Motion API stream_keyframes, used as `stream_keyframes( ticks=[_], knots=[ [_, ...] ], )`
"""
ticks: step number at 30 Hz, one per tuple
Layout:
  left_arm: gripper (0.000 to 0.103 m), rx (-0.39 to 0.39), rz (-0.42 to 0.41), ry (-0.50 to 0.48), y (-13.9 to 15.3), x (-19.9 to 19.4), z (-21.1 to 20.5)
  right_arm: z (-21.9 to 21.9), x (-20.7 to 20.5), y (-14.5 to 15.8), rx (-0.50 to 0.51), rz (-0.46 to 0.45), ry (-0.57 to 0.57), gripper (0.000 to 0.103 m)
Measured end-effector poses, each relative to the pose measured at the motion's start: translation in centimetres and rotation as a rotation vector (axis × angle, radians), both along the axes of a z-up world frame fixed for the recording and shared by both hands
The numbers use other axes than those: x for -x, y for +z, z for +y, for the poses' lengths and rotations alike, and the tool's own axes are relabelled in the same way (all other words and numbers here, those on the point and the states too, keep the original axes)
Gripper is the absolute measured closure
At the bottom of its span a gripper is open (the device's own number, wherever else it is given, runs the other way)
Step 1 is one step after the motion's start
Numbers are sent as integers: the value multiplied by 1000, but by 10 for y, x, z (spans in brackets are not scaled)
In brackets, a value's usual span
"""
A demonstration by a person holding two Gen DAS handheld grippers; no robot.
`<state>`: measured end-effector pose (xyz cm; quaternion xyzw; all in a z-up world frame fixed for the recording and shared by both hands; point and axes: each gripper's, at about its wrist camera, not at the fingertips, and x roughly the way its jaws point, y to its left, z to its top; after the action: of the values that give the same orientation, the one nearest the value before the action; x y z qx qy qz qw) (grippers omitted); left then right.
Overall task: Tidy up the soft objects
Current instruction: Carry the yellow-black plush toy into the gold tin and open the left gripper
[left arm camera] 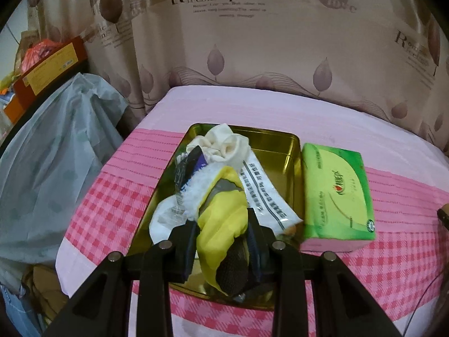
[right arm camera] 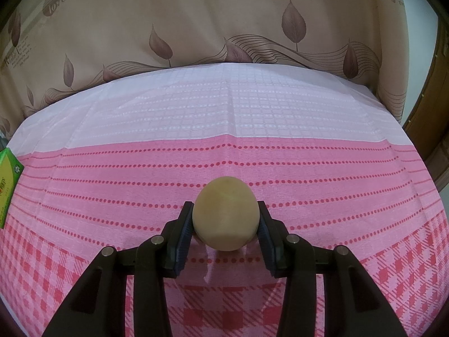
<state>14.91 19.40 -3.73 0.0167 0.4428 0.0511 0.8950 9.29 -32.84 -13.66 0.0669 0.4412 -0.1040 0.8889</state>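
Low in the frame, the left gripper [left arm camera: 221,241] clamps a yellow-and-grey glove [left arm camera: 224,224] over a gold tin [left arm camera: 289,151] at centre. The tin also holds a white cloth [left arm camera: 224,143] and a packet [left arm camera: 263,191]. A green tissue pack [left arm camera: 336,193] touches its right wall.

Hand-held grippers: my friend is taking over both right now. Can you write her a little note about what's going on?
Left hand-held gripper: shut on a yellow-and-grey glove, over the near end of the gold tin.
Right hand-held gripper: shut on a tan egg-shaped ball, above the pink cloth.
In the tin: a cream sock, a white packet and other soft bits.
Green tissue pack lies on the cloth, touching the tin's right side.
Left to do: release the glove in the tin, then probably the ball and the tissues.
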Motion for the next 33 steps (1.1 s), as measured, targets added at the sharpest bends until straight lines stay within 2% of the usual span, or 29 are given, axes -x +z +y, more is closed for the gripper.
stream_keyframes(
  ticks=[8, 16, 21, 28, 33],
  knots=[
    [71, 7, 38, 64, -18, -13, 27, 0, 0, 0, 3, 1, 0, 62],
    [71, 33, 64, 81, -35, -16, 45, 1, 0, 1, 17, 5, -2, 62],
    [66, 40, 61, 85, -38, -16, 51, 1, 0, 1, 23, 7, -3, 61],
    [53, 32, 58, 85, -38, -14, 52, 2, -1, 0, 32, 10, -4, 61],
    [50, 37, 52, 87, -35, -9, 54, 1, -1, 1, 34, 10, -3, 61]
  ],
)
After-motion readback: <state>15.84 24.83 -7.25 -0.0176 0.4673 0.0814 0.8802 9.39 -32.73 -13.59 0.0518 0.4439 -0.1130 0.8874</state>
